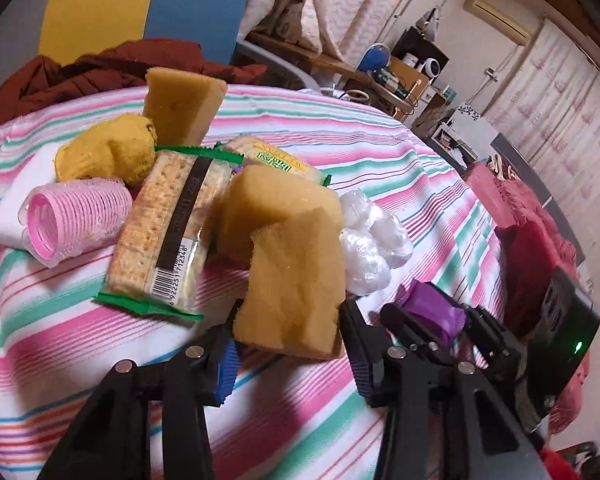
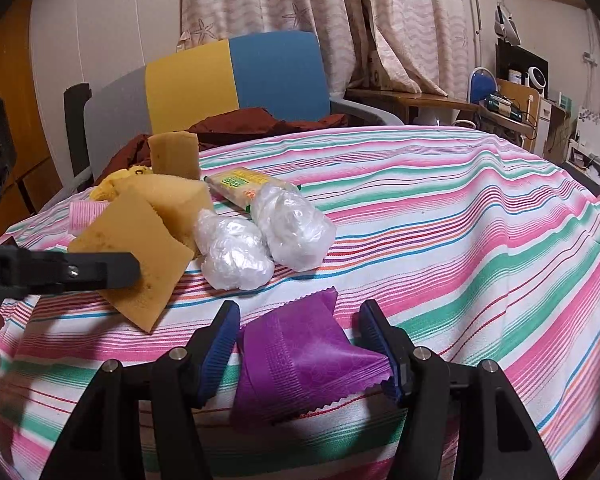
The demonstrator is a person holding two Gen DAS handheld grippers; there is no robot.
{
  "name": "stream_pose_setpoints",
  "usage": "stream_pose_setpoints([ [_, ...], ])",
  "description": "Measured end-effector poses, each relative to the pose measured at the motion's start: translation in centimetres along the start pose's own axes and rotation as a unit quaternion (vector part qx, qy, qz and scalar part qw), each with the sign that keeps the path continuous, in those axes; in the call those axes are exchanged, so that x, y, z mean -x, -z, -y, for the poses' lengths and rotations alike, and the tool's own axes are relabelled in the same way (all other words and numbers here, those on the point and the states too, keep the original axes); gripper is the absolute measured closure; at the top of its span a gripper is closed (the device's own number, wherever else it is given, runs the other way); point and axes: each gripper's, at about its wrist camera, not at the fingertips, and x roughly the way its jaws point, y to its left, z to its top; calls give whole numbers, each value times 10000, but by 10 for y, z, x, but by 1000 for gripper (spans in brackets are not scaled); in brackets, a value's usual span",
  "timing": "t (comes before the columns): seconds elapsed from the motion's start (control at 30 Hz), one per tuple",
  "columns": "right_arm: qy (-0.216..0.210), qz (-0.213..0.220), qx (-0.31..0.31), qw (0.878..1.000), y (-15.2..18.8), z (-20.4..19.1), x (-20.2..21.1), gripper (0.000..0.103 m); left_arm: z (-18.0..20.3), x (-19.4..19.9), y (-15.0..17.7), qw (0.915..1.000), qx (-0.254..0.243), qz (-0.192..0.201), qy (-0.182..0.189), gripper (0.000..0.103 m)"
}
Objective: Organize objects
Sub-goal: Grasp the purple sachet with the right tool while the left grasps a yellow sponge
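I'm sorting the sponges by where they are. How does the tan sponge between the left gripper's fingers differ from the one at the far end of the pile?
The near sponge lies tilted between the left gripper fingers; the far sponge stands upright, untouched. The near one leans on another sponge; the far one stands behind a yellow cloth. Both are tan foam blocks on the striped tablecloth.

Warm, dim indoor light fills both views; soft shadows fall on the striped tablecloth [image 2: 440, 216] nearest the cameras. Fisheye bending curves its far edge, corners go black, and detail beyond it looks slightly soft
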Motion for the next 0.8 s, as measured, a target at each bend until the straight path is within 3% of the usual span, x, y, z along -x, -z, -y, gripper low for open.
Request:
stream_pose_setpoints([
  [0.13, 6, -4, 4, 10000, 0, 0, 0, 40, -2, 5, 12, 9987, -380, 266, -194, 58],
  [0.57, 135, 19, 94, 9999, 0, -2, 1, 42, -14, 35, 55, 9978, -479, 462, -68, 62],
  [0.8, 293, -53, -149, 9994, 0, 3, 7, 59, -18, 47, 70, 9965, -573, 599, -95, 62],
])
